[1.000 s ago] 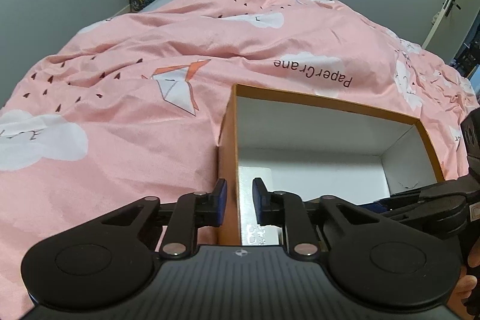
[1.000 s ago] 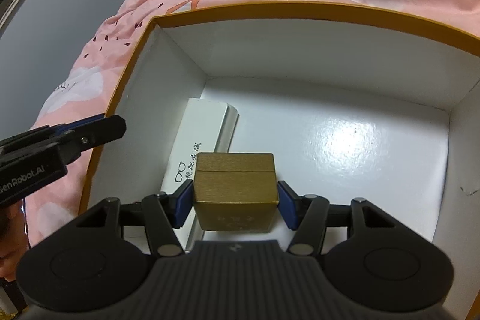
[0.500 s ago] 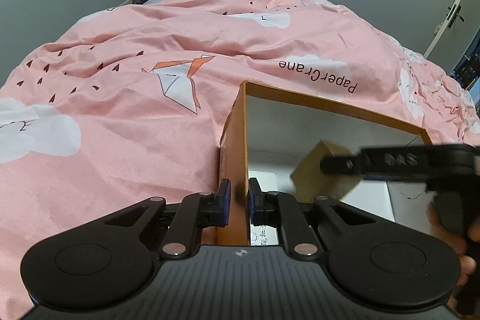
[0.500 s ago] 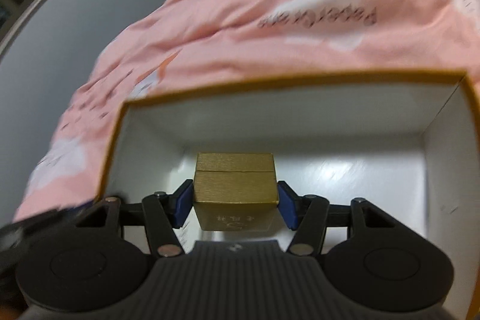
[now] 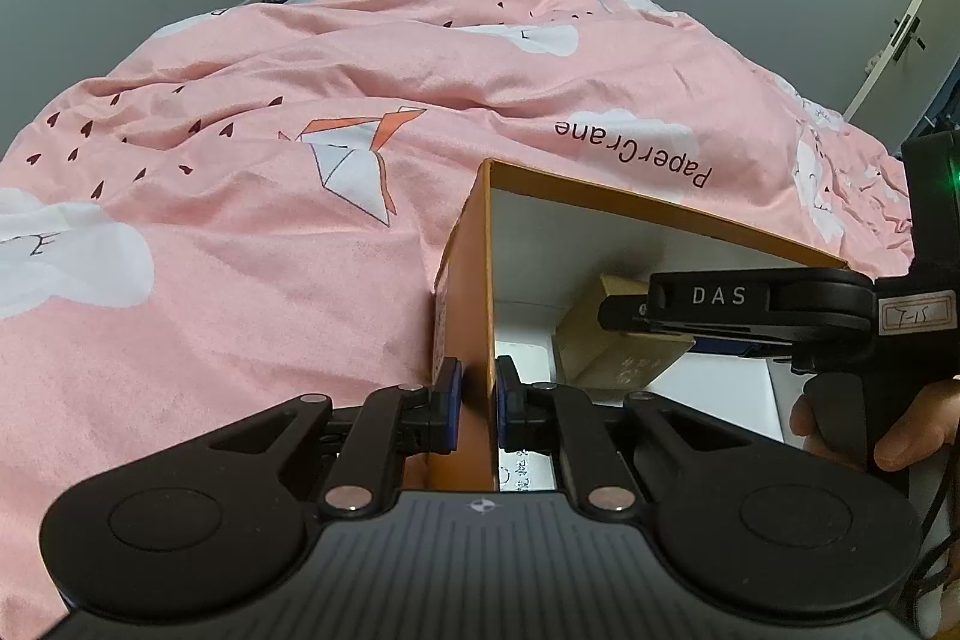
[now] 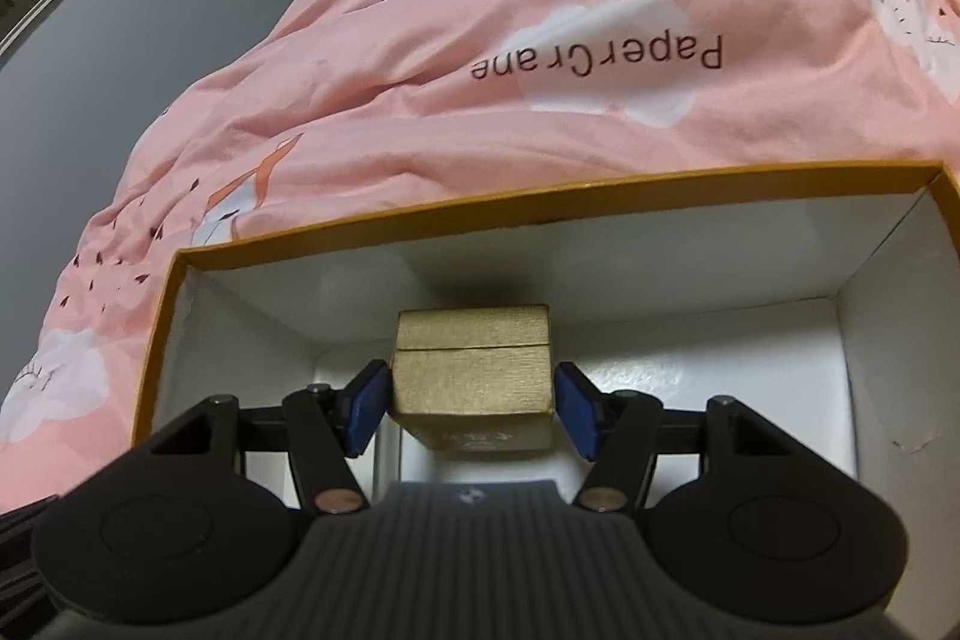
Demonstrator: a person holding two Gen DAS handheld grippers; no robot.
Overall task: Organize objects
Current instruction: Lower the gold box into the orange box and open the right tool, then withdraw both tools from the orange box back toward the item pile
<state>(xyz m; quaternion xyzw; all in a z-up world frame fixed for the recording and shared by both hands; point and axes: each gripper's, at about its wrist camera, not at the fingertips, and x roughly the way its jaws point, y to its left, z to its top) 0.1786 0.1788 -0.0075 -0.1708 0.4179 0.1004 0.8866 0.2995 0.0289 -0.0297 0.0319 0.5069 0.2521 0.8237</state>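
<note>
A: Left wrist view?
B: The left gripper is clenched on the side wall of the open orange cardboard box with a white inside, which lies on the pink patterned duvet.
A: Right wrist view?
B: The right gripper has just been opening; its blue pads stand slightly off the small gold cardboard box between them, inside the orange box.

Black left gripper, blue pads; right gripper alike, "DAS" marking.
</note>
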